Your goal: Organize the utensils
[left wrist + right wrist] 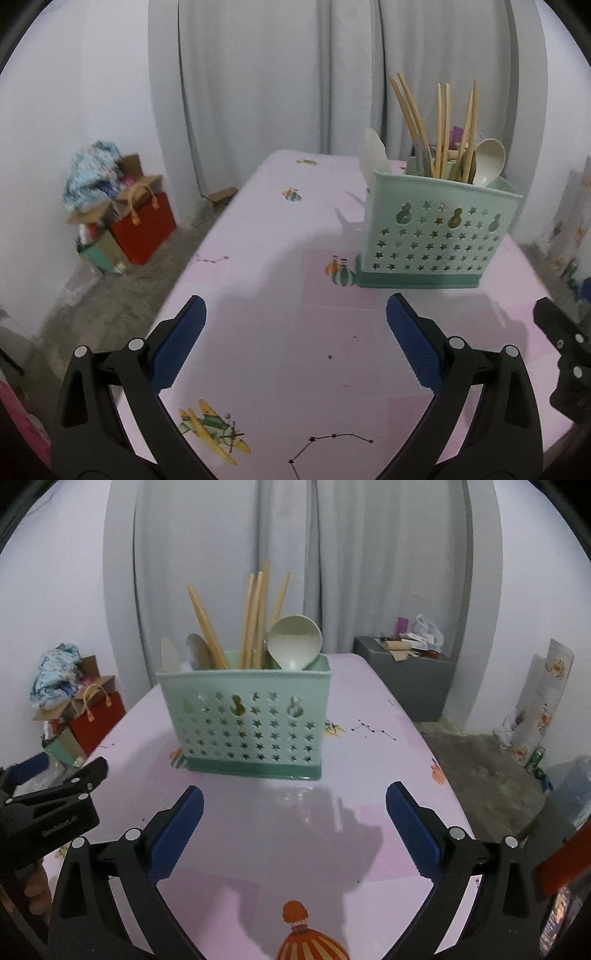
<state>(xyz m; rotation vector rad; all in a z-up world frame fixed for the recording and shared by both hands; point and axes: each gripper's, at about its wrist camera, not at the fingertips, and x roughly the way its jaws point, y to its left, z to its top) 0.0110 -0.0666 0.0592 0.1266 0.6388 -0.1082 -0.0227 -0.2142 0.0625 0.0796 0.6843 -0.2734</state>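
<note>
Right wrist view: I see my right claw (294,797) spread wide, its bumpy blue pads holding nothing. My left claw (296,312) is spread too. Past them, on the smooth pink desk (369,775), stands a mint plastic caddy (245,723) with star holes, holding wooden chopsticks (255,620) and a round pale spoon (295,642).

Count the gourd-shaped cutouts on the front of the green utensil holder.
3, in a row along the upper front wall of the green utensil holder: left, middle and right. Other walls are hidden.
</note>
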